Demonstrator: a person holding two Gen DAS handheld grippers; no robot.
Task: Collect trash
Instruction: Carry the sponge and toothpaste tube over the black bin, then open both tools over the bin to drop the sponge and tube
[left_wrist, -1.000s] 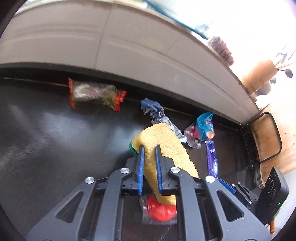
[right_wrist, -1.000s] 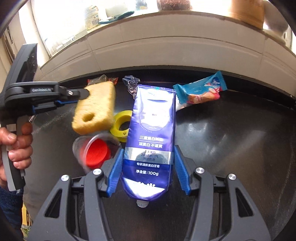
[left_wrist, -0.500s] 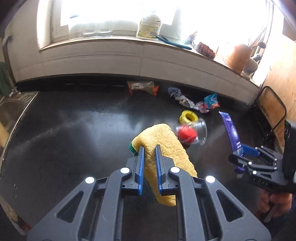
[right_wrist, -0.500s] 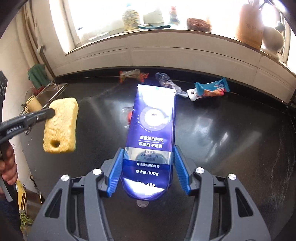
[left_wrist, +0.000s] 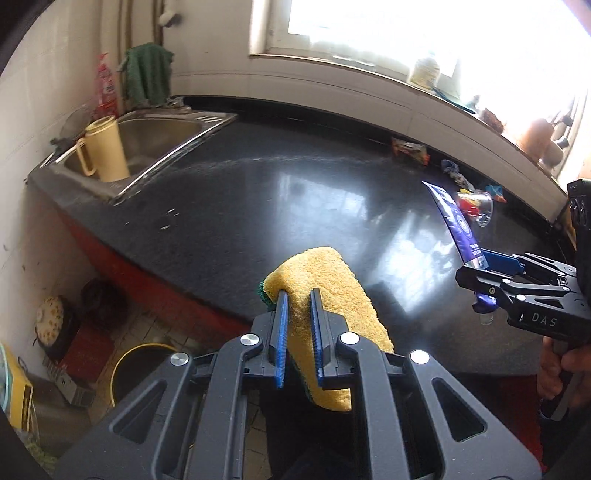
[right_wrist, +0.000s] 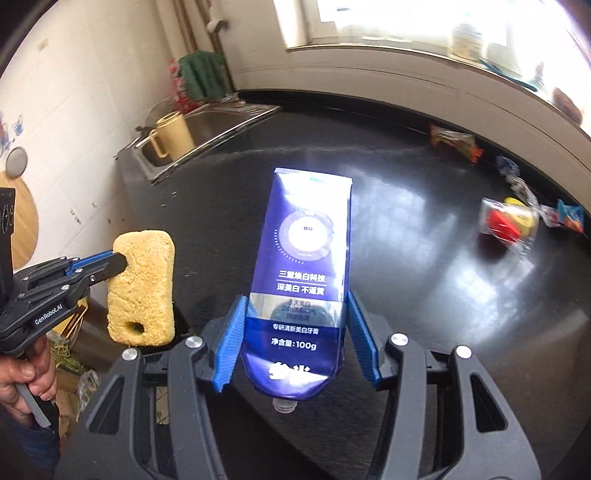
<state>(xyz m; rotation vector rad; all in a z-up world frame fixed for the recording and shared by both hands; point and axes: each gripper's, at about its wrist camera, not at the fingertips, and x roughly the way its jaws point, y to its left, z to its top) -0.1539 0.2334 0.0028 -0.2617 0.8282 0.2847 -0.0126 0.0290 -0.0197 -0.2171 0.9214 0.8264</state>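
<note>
My left gripper (left_wrist: 297, 295) is shut on a yellow sponge (left_wrist: 332, 295) with a green back, held off the black counter's front left edge; the sponge also shows in the right wrist view (right_wrist: 142, 288). My right gripper (right_wrist: 295, 317) is shut on a flattened blue toothpaste tube (right_wrist: 306, 258), held above the counter (left_wrist: 258, 206); the tube also shows in the left wrist view (left_wrist: 456, 225). A clear plastic cup with a red lid (right_wrist: 506, 223) lies on the counter at the right. Snack wrappers (right_wrist: 454, 142) lie along the back wall.
A steel sink (left_wrist: 147, 136) with a cream jug (left_wrist: 105, 149) is at the counter's left end. A yellow-rimmed bin (left_wrist: 142, 373) stands on the floor below the counter edge, under my left gripper. Bottles and jars line the windowsill (left_wrist: 424, 72).
Both grippers have pulled back and swung left, away from the trash at the back wall, carrying the sponge and the tube. The sink and the floor bin have come into view.
</note>
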